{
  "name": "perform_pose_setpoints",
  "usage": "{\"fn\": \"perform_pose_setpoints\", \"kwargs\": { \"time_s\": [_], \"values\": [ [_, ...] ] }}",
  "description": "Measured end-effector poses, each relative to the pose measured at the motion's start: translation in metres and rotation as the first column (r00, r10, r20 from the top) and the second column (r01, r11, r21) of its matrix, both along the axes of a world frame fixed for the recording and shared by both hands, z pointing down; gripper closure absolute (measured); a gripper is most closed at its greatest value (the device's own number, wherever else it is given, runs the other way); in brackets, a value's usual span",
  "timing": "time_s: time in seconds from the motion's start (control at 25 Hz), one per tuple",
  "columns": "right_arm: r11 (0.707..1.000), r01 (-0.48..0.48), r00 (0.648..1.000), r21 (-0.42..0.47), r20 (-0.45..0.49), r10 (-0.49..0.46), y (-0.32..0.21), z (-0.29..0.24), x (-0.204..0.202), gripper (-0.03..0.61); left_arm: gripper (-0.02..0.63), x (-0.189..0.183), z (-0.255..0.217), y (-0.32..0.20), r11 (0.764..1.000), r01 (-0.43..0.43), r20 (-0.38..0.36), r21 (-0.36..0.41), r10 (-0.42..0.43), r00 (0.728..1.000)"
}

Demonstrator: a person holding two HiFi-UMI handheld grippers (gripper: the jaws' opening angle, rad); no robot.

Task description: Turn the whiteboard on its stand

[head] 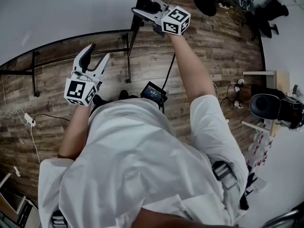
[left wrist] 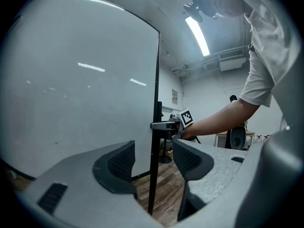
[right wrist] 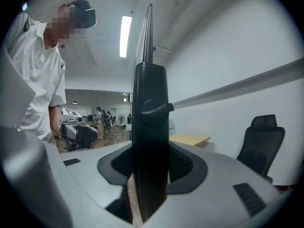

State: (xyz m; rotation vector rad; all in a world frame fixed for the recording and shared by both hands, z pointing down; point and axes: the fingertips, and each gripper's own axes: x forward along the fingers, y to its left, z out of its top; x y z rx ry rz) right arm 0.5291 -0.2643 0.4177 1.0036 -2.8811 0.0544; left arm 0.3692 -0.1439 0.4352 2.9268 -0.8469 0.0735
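Observation:
The whiteboard fills the upper left of the head view, its black stand rails running below it. My right gripper is shut on the board's black side frame, which stands upright between the pads, a small knob showing on it. In the left gripper view the white panel spreads to the left and that frame runs down the middle. My left gripper is open; the frame shows in the gap with neither pad touching it. It hovers low by the stand.
The floor is wood planks. A black device with a cable lies by my feet. A power strip and wires are at the left. Office chairs and a round black unit stand to the right. Another chair is near the wall.

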Motion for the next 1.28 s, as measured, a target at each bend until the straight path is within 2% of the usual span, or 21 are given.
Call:
{"fn": "perform_pose_setpoints", "kwargs": {
  "time_s": [0.4, 0.56, 0.76, 1.28],
  "values": [
    [1.000, -0.010, 1.000, -0.003, -0.020, 0.010, 0.010, -0.007, 0.036, 0.408, 0.357, 0.033, -0.007, 0.009, 1.000, -0.008, 0.001, 0.002, 0.008, 1.000],
    [1.000, -0.023, 0.999, -0.007, -0.022, 0.022, 0.003, -0.001, 0.030, 0.408, 0.357, 0.020, 0.002, 0.005, 1.000, -0.016, -0.003, -0.010, 0.016, 1.000],
    [0.999, -0.045, 0.999, -0.009, -0.010, 0.045, 0.010, -0.003, 0.057, 0.405, 0.357, 0.030, 0.003, 0.010, 1.000, -0.028, 0.003, -0.014, 0.028, 1.000],
    [0.994, -0.110, 0.993, -0.018, 0.028, 0.110, 0.018, 0.006, 0.104, 0.397, 0.357, 0.019, 0.013, 0.001, 0.999, -0.036, 0.000, -0.012, 0.036, 0.999]
  ]
}}
